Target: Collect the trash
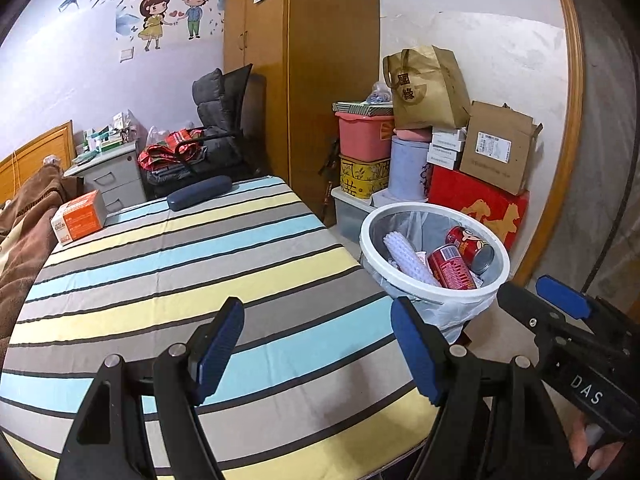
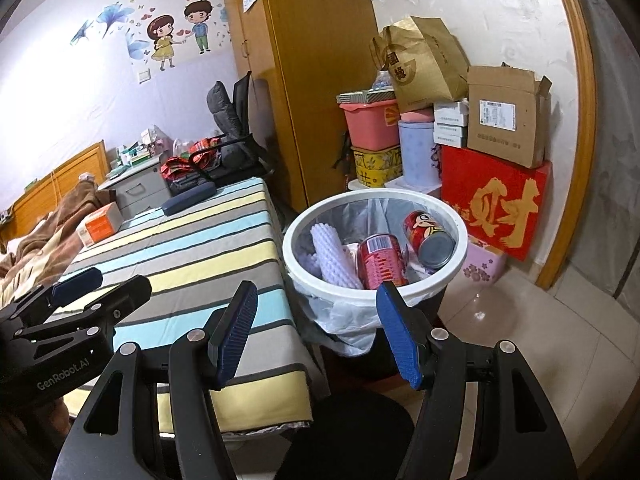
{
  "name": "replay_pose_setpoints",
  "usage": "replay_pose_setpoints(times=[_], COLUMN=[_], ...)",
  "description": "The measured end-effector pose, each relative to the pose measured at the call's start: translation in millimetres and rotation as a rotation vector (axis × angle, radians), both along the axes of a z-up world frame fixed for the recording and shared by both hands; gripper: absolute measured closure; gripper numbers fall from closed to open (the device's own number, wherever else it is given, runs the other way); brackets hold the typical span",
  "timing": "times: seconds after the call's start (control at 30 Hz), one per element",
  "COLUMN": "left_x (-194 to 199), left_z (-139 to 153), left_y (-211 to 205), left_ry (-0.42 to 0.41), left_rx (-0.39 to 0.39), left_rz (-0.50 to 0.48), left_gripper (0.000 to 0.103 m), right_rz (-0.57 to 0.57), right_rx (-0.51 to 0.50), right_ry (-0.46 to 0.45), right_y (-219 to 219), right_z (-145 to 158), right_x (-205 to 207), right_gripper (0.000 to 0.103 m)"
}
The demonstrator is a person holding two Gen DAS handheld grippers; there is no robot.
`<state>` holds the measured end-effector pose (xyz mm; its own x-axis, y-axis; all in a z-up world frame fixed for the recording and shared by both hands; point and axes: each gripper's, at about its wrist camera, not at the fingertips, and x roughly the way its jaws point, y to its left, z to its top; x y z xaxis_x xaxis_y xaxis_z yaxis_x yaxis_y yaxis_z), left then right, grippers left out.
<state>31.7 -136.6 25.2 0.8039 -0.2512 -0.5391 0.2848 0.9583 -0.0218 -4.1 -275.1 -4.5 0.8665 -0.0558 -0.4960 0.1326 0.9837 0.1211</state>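
I hold my left gripper (image 1: pixel 318 344) and my right gripper (image 2: pixel 318 330) with jaws spread wide and nothing between them, low in each frame, because the load they carried appears to be delivered. The trash sits in the lined white bin (image 2: pixel 294 258) at centre right, just beside the bed (image 1: pixel 200 264): two red cans (image 2: pixel 380 260) and a white foam sleeve (image 2: pixel 332 254) lean against each other inside. An orange box (image 1: pixel 78 216) and a dark case (image 1: pixel 199 192) rest at the upper left of the bed, so I judge they are not trash.
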Motion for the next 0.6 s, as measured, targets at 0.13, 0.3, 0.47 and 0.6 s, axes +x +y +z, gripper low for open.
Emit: replay_pose_setpoints(times=[0.13,0.3,0.47,0.6], left_x=[-0.4,-1.5,-3.6,-4.2], left_z=[-1.3,-0.7,1.5,1.5], left_y=[1.8,4.2,5.7,6.7], left_ry=[0.007,0.009,0.005,0.006], left_rx=[-0.001,-0.004,-0.008,-0.009], left_rz=[-0.004,0.001,0.004,0.01], left_gripper=[0.026,0.026,0.026,0.026], right_rz=[0.004,0.006,0.005,0.007], right_rx=[-0.005,-0.006,-0.006,-0.008], right_ry=[0.006,0.007,0.007,0.005], right_y=[4.1,4.6,4.6,6.0], right_z=[-1.2,-0.3,-0.4,0.5], right_x=[-0.6,-0.5,0.2,-0.2], right_gripper=[0.04,0.04,0.04,0.04])
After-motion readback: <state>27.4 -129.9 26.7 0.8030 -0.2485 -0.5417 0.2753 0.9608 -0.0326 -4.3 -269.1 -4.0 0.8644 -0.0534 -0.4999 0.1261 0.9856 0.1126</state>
